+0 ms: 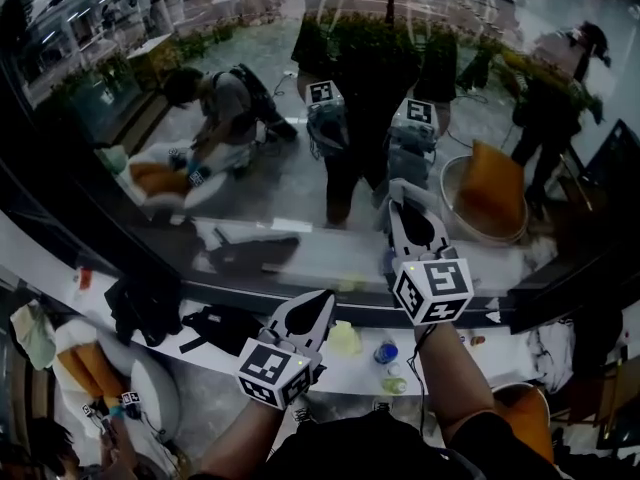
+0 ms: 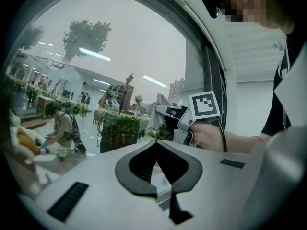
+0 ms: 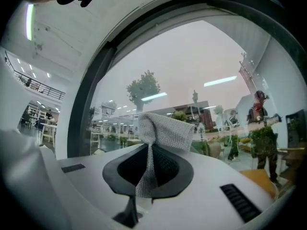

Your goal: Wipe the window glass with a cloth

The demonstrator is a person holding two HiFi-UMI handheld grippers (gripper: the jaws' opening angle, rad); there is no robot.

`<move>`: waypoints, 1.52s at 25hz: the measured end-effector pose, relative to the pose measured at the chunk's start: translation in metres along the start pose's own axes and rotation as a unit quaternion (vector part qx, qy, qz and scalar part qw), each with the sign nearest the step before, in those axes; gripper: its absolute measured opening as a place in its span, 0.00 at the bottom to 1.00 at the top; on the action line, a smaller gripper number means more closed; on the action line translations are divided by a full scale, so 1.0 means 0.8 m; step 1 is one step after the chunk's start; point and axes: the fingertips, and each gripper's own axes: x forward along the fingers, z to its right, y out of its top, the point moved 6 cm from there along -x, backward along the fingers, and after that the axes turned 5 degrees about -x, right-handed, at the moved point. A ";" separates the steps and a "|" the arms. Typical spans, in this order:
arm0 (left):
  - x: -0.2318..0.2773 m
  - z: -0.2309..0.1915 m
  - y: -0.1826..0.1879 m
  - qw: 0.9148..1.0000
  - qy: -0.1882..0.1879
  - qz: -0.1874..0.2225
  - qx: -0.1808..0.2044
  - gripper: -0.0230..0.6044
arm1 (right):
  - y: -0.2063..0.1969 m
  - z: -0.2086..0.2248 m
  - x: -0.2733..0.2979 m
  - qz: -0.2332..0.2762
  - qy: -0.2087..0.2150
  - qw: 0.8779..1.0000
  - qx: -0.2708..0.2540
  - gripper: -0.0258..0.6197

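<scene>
Cloth, one grey mesh piece, is pinched in the right claw close before the big window glass, the left claw, second of two, closed on nothing, bright hall and hedge beyond.

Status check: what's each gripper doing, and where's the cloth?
Left gripper shut, empty. Right gripper shut on cloth, facing the glass. Nothing seen between.
</scene>
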 end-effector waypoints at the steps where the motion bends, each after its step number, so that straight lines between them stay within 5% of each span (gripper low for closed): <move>1: -0.006 -0.006 0.002 1.000 0.006 0.002 -0.003 0.04 | 0.001 -0.012 0.007 0.001 0.007 1.000 0.000 0.10; 12: -0.088 -0.092 0.009 0.998 0.058 0.016 -0.017 0.04 | 0.004 -0.134 0.083 0.003 0.060 0.998 0.008 0.10; 18: -0.100 -0.104 0.017 0.996 0.089 0.014 -0.013 0.04 | -0.001 -0.158 0.106 0.007 0.082 0.996 0.021 0.10; 25: -0.170 -0.184 0.011 0.995 0.098 0.009 -0.013 0.04 | -0.004 -0.267 0.163 0.002 0.109 0.994 0.018 0.10; 38: -0.184 -0.207 0.014 0.995 0.098 0.010 -0.020 0.04 | -0.008 -0.289 0.178 0.000 0.106 0.994 0.015 0.10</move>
